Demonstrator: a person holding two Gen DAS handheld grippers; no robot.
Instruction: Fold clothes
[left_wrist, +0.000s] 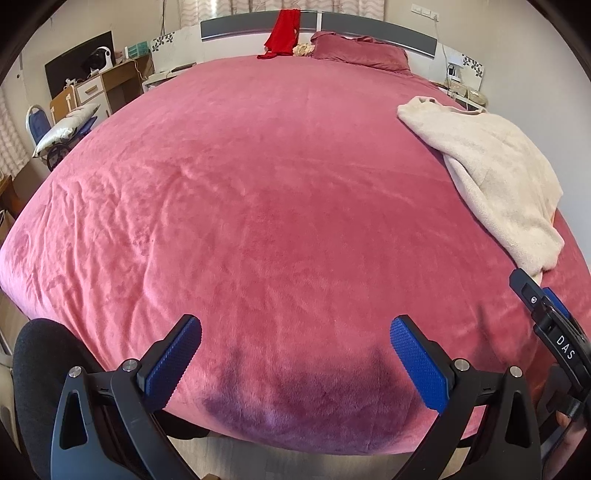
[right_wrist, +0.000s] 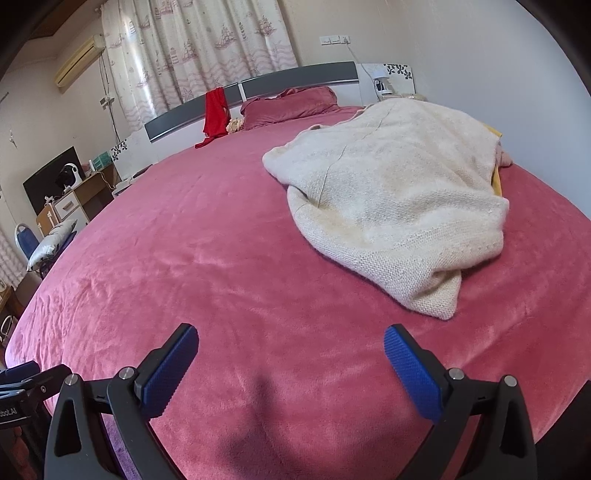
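The cream knit sweater lies in a loose heap on the right side of the pink bed cover, ahead and to the right of both grippers, touched by neither. Its long axis runs from a near corner, which points toward the foot of the bed, away to the far right toward the headboard. The right gripper hovers low over the bare cover near the foot edge with its blue pads spread wide and nothing between them; the sweater's near corner sits just beyond and right of its right pad. The left gripper is likewise spread and empty, over the middle of the foot edge, and from it the sweater lies well off to the right, so the right hand is clearly the nearer. Something yellow shows at the sweater's far right edge, partly under it; what it is cannot be told. At the far end a red garment hangs over the headboard beside a pink pillow, well apart from the sweater. Nothing stands between the grippers and the sweater; the open cover to its left looks like room enough to spread it flat.
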